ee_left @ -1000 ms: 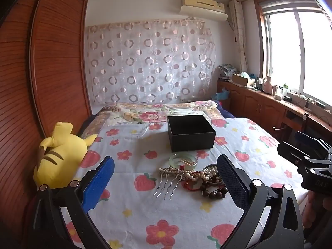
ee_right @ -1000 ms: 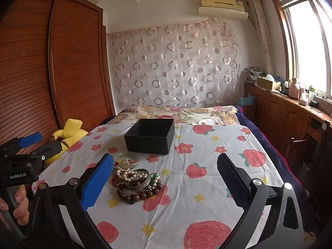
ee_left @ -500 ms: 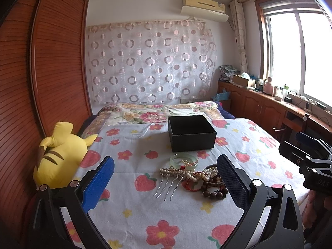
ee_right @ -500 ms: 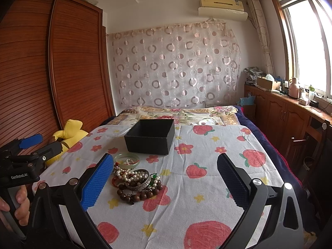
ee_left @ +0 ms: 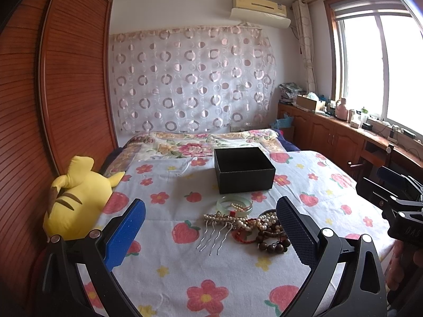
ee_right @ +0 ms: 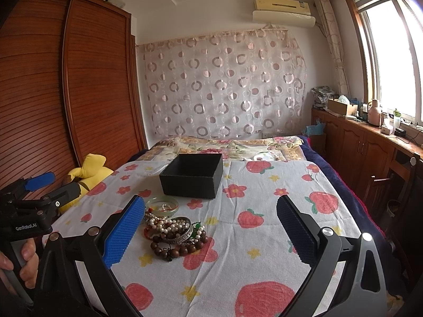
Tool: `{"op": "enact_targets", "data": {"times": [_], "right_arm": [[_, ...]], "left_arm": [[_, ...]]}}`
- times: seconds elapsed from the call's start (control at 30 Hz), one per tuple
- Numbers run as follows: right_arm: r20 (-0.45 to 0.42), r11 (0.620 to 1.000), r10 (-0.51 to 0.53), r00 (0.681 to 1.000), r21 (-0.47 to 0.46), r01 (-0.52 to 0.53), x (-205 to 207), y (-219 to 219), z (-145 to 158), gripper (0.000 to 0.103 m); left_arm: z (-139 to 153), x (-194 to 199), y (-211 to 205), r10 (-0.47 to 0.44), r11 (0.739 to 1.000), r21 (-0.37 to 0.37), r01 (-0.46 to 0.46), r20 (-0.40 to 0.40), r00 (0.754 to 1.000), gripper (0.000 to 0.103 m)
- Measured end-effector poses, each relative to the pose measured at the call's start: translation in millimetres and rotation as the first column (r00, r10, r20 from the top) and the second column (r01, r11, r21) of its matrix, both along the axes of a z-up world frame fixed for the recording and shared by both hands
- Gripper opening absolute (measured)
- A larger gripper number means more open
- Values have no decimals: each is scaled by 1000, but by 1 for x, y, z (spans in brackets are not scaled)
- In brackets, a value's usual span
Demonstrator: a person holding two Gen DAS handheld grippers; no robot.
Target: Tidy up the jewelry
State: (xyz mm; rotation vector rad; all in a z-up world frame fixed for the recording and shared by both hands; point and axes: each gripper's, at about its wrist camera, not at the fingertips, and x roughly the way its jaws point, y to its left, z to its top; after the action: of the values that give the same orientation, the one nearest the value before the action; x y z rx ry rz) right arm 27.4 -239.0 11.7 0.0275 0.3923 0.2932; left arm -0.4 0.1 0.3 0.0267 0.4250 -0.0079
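Observation:
A heap of jewelry [ee_left: 251,227] [ee_right: 174,231] lies on the flowered bed cover: a pale green bangle [ee_left: 234,204] [ee_right: 162,206], a pearl hair comb [ee_left: 219,224], pearl strands, a silver bangle [ee_right: 182,233] and dark wooden beads [ee_left: 272,243] [ee_right: 171,249]. Just behind the heap an open black box [ee_left: 244,170] [ee_right: 193,175] stands empty. My left gripper [ee_left: 210,233] hovers open in front of the heap, holding nothing. My right gripper [ee_right: 208,233] is open too, with the heap near its blue left finger [ee_right: 121,233].
A yellow plush toy [ee_left: 76,198] [ee_right: 87,171] lies at the bed's left edge against a wooden wardrobe [ee_left: 53,92]. Wooden cabinets [ee_right: 370,148] with clutter run under the window on the right. A folded floral quilt [ee_left: 198,145] lies behind the box.
Both views have shifted only slightly; the jewelry and the box lie where they were and both grippers stay open.

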Motion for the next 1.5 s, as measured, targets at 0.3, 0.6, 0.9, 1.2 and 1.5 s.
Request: {"op": "enact_targets", "data": {"times": [0.3,0.6,0.9,1.2,1.5], "right_arm": [[0,1000,0,1000,1,0,-1,0,0,101],[1,1000,0,1000,3,0,-1,0,0,101],[2,1000,0,1000,4,0,-2,0,0,101],[3,1000,0,1000,5,0,-3,0,1,101],[-14,1000,11,1000,4,-11,1,-1,-4,101]], "left_arm": [[0,0,0,0,1000,1,0,1,1000,96],[0,1,0,1,1000,2,-1,1,1000,96],[0,0,0,0,1000,3,0,3,1000,96],[0,1,0,0,1000,2,0,0,1000,96],[-6,4,3,-9,1000,-3,9,-36,999,96]]}}
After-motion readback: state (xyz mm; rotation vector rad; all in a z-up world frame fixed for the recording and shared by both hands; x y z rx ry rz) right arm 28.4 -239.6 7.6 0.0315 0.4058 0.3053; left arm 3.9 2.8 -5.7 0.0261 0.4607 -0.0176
